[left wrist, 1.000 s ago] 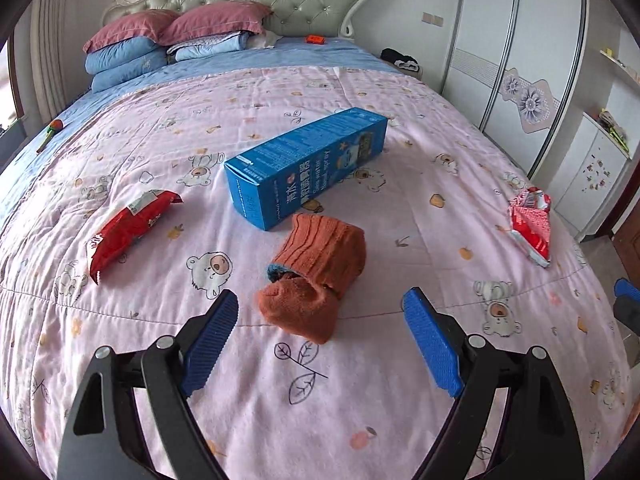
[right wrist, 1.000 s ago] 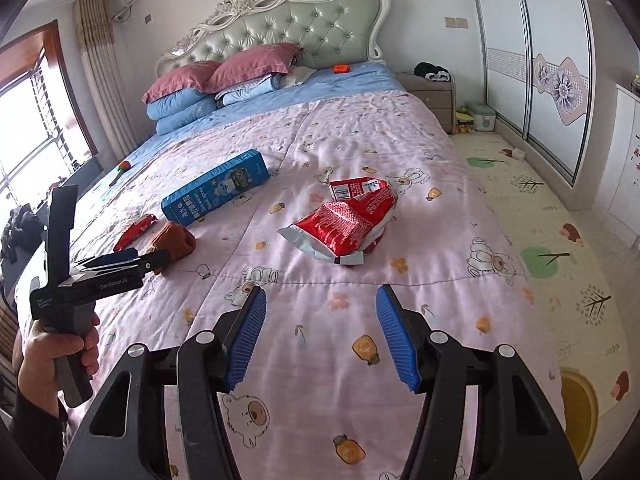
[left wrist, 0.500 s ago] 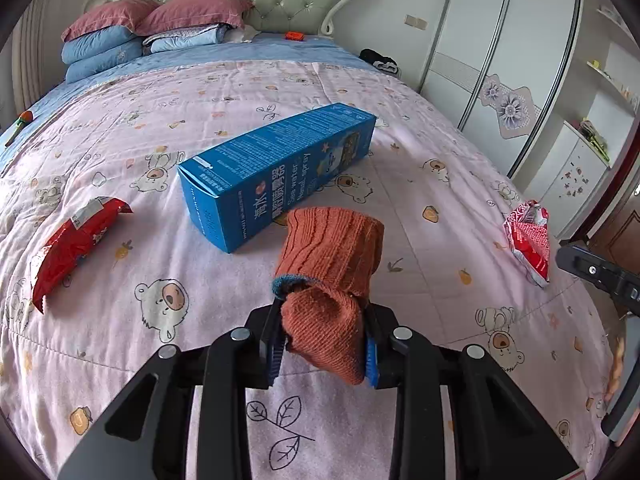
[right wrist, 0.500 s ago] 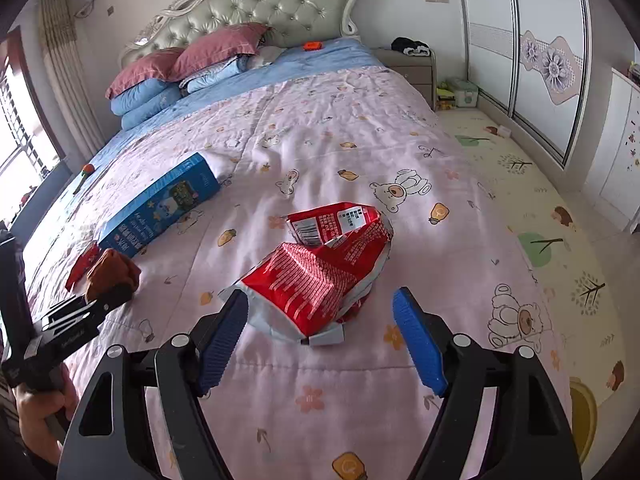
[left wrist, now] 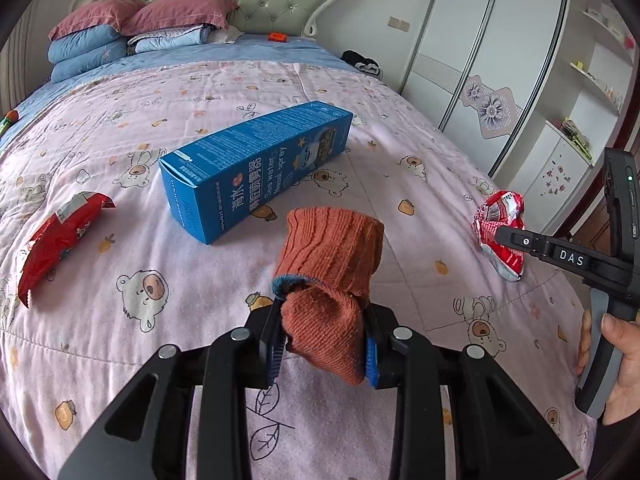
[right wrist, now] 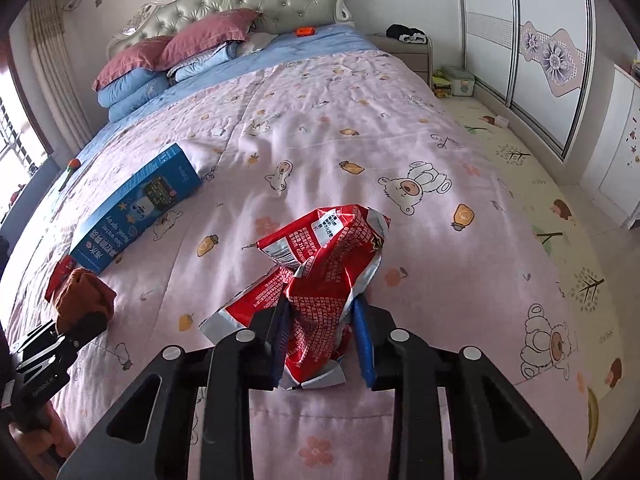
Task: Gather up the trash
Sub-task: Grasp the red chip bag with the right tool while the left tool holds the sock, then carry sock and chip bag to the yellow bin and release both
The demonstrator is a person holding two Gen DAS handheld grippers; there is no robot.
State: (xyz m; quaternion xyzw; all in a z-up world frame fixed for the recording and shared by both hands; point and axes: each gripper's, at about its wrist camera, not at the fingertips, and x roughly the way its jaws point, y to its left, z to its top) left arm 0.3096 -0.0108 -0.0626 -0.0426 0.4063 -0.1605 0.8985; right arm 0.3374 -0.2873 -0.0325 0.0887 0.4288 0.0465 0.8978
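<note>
My left gripper (left wrist: pixel 322 346) is shut on an orange knitted sock (left wrist: pixel 332 264) and holds it just above the pink bedspread (left wrist: pixel 120 320). My right gripper (right wrist: pixel 320 342) is shut on a crumpled red snack wrapper (right wrist: pixel 320 272), which also shows in the left wrist view (left wrist: pixel 500 224). A long blue carton (left wrist: pixel 256 168) lies on the bed beyond the sock; it also shows in the right wrist view (right wrist: pixel 136 208). Another red snack wrapper (left wrist: pixel 60 236) lies flat at the left. The sock shows in the right wrist view (right wrist: pixel 82 296) at the left.
Pillows (left wrist: pixel 132 24) and folded blue bedding are stacked at the headboard. A small orange object (left wrist: pixel 277 36) lies near them. A wardrobe (left wrist: pixel 480 60) stands at the right, with a nightstand (right wrist: pixel 404 50) and a patterned floor mat (right wrist: pixel 560 220) beside the bed.
My left gripper closed on the sock and lifted it slightly. My right gripper moved forward to the red wrapper and closed on it.
</note>
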